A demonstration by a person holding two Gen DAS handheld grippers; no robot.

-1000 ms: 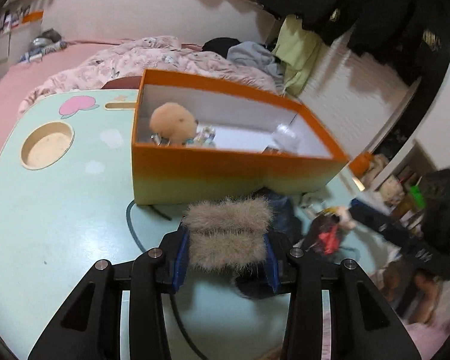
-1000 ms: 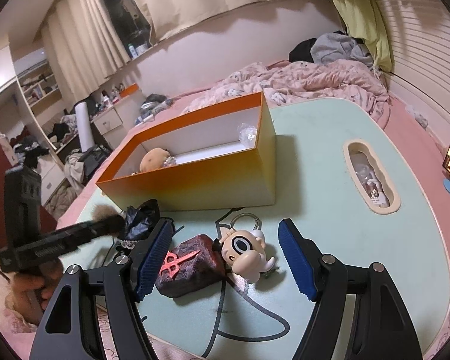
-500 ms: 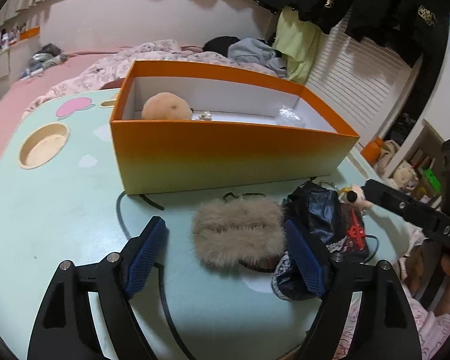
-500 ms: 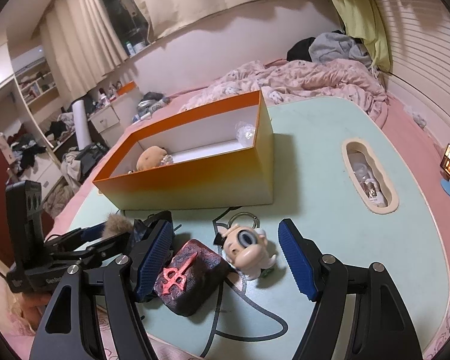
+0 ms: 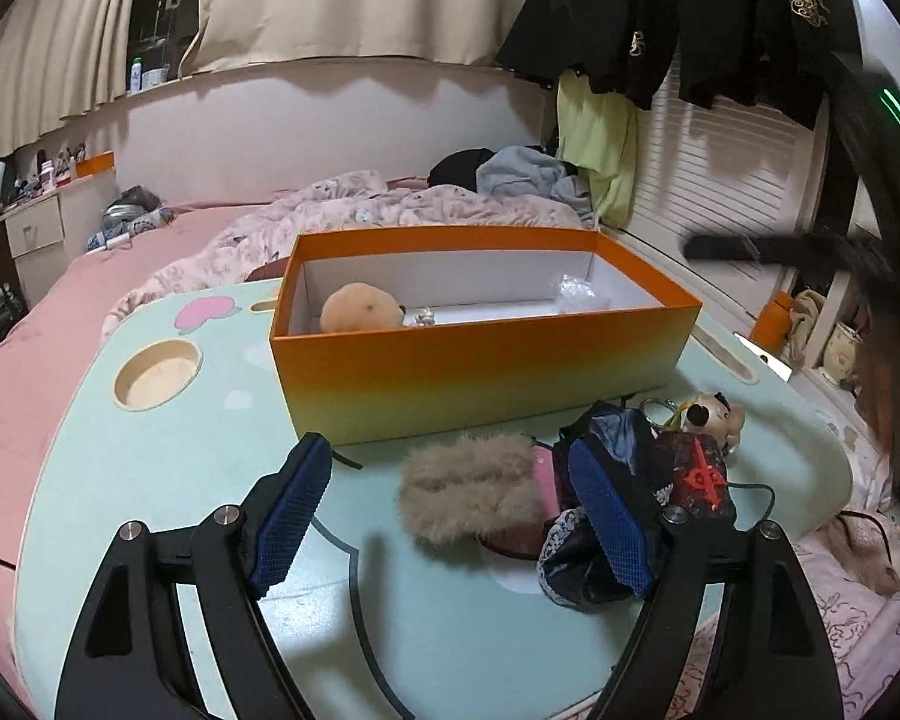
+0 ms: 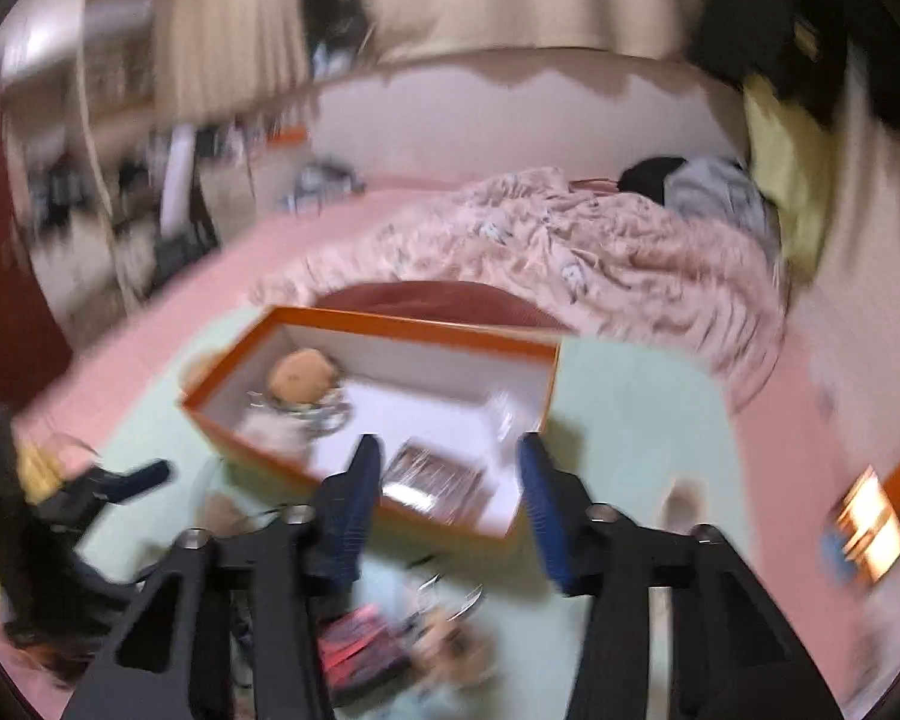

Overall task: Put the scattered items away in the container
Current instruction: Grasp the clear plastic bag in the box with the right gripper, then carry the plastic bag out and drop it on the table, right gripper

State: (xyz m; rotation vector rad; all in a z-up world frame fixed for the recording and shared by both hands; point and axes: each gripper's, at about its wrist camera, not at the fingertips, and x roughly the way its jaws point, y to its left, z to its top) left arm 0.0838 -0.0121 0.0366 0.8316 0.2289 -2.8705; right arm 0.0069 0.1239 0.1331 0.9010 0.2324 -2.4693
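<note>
On the pale green table (image 5: pixel 150 480) the left gripper (image 5: pixel 456 510) stands spread wide, a fluffy beige fur pouch (image 5: pixel 471 495) lying loose between its pads. Beyond it sits the orange cardboard box (image 5: pixel 480 366). The right gripper (image 6: pixel 450 504) hangs blurred over that box, jaws closing on nothing.

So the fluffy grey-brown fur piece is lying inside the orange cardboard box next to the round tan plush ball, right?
Not quite. In the left wrist view the fluffy grey-brown fur piece lies on the mint-green table, in front of the orange cardboard box. Only the round tan plush ball is inside the box.
</note>
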